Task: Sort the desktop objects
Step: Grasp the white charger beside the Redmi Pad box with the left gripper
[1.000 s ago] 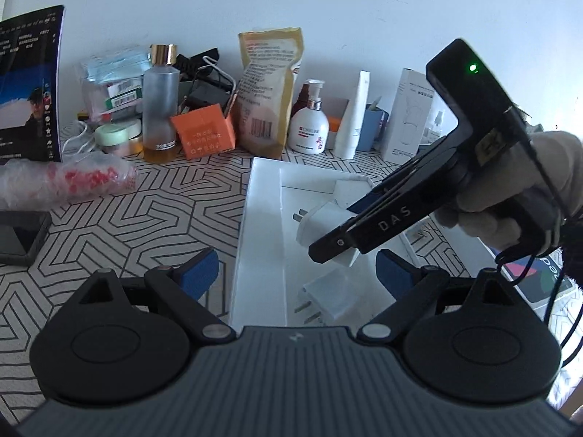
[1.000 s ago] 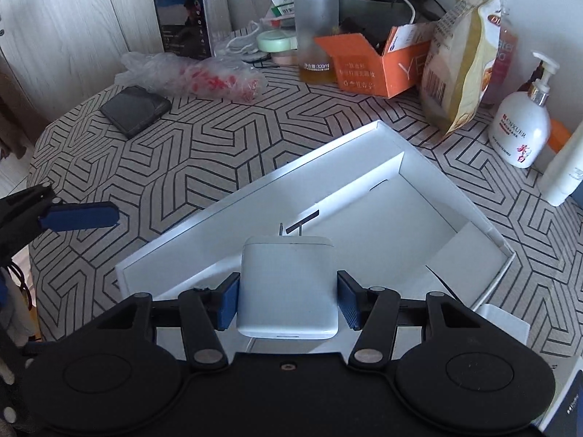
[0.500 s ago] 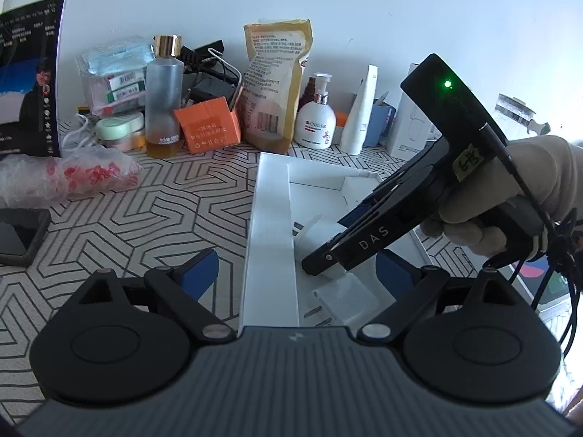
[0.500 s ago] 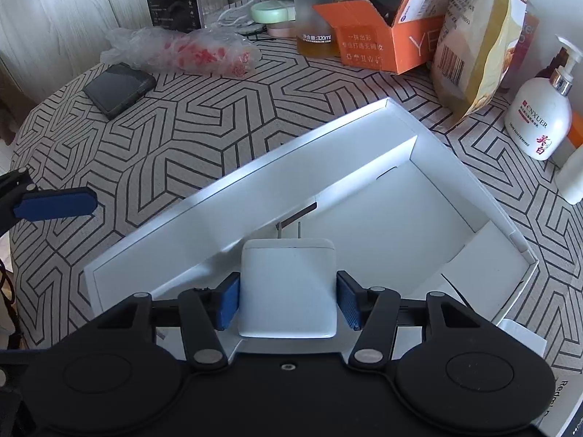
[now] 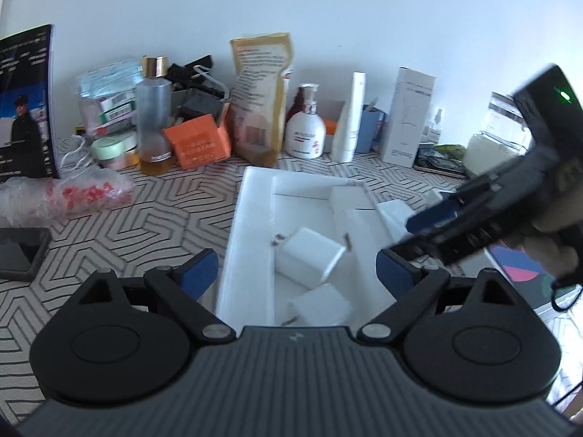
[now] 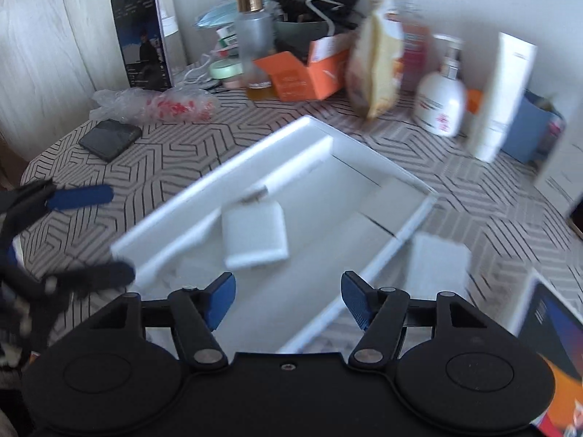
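Released white charger (image 6: 255, 235), prongs toward box wall (image 6: 233, 178)

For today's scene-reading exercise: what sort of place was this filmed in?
Probably a home, perhaps a bedroom: a cluttered patterned table against a wall holds a lotion bottle, a snack bag and a white box of chargers.

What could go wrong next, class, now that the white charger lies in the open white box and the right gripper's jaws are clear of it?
1. The white charger lies tilted beside a second charger; it may shift or its prongs may snag.
2. The right gripper, whose jaws have just opened, hangs low over the white box and could clip its wall.
3. The left gripper, open, straddles the box; it might nudge it.
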`<state>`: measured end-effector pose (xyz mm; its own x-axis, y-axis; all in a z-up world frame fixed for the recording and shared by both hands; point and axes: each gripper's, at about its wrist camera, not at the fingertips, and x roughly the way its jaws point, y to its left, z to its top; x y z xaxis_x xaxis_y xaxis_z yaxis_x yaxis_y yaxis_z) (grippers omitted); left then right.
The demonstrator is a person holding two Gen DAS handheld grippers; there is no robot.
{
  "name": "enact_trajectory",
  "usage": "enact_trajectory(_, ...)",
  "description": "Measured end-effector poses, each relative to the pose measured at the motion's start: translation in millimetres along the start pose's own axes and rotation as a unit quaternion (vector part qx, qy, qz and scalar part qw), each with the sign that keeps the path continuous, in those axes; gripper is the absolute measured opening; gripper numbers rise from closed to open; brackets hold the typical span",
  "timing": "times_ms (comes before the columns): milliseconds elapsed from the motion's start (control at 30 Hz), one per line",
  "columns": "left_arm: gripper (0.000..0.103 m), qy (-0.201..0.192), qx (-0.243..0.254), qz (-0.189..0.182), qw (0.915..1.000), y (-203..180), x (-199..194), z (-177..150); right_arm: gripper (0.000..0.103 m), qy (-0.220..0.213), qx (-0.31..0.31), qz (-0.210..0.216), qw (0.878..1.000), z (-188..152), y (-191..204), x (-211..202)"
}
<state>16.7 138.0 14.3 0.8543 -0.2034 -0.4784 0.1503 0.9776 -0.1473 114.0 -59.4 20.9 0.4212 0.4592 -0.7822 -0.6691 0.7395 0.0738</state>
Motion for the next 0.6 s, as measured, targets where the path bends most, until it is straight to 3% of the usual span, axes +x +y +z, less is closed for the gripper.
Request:
enact_trajectory(133, 0.096, -0.007, 0.022, -0.026, 0.9994, -34.0, 3.7, 5.5, 0.070, -0.011, 0.017, -0.012, 1.000, -25.5, -15.7, -25.6)
enact_trajectory(300, 0.096, 0.016, 0.054, -0.071, 0.9959, -86.0, 22.4, 12.3, 0.072, -0.046, 0.035, -0.030, 0.998, -64.2, -45.7, -67.2)
enact_trajectory(533, 0.096, 0.039, 0.094, -0.075, 0.9920, -143.8, 62.8, 17.9, 0.074, -0.104, 0.088, -0.045, 0.990, -117.9, -97.0, -106.3)
enact_trajectory(600, 0.089, 0.044, 0.117, -0.073, 0.9894, -158.6, 73.9, 18.1, 0.074, -0.117, 0.106, -0.045, 0.986, -132.2, -109.1, -112.6)
